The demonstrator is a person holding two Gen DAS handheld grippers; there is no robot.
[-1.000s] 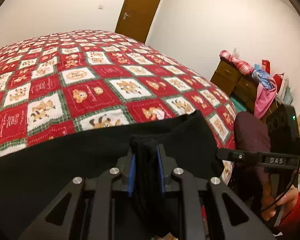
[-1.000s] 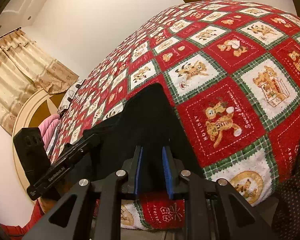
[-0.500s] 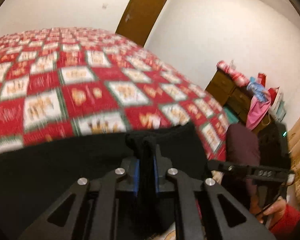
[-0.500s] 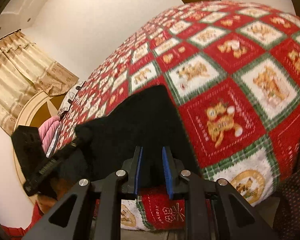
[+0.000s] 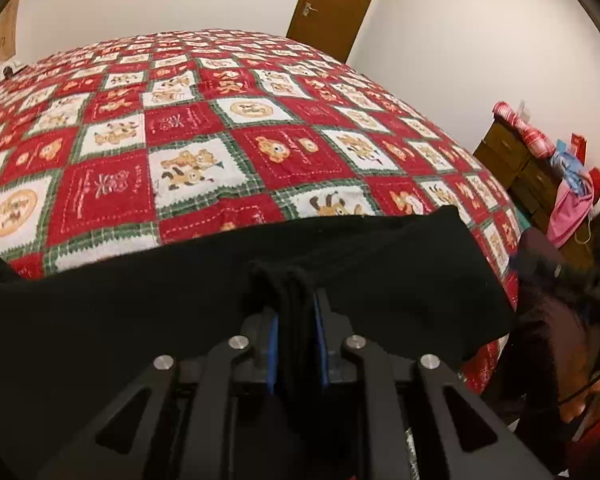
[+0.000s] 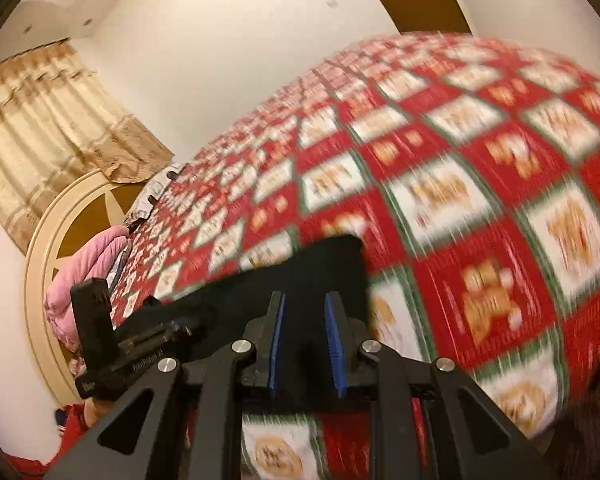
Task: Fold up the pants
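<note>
Bedroom, red-and-white Christmas patchwork quilt (image 5: 188,148) on the bed, and the soft black fabric pants (image 5: 380,272) sit along its near edge, early in the fold
Left gripper (image 5: 296,320) pinches a bunched fold of the pants, its jaws having just eased a touch wider with cloth still between them; right gripper (image 6: 306,332) clamps the cloth's other end, that view blurred. Both ends are gripped and stretched between the hands; no finished fold shows, so the folding itself looks still ahead

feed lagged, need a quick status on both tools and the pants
Left tool and right tool each clamped on black fabric pants, left jaws just eased open slightly. Pants spread along near edge of red patchwork quilt. Nothing in the way.
</note>
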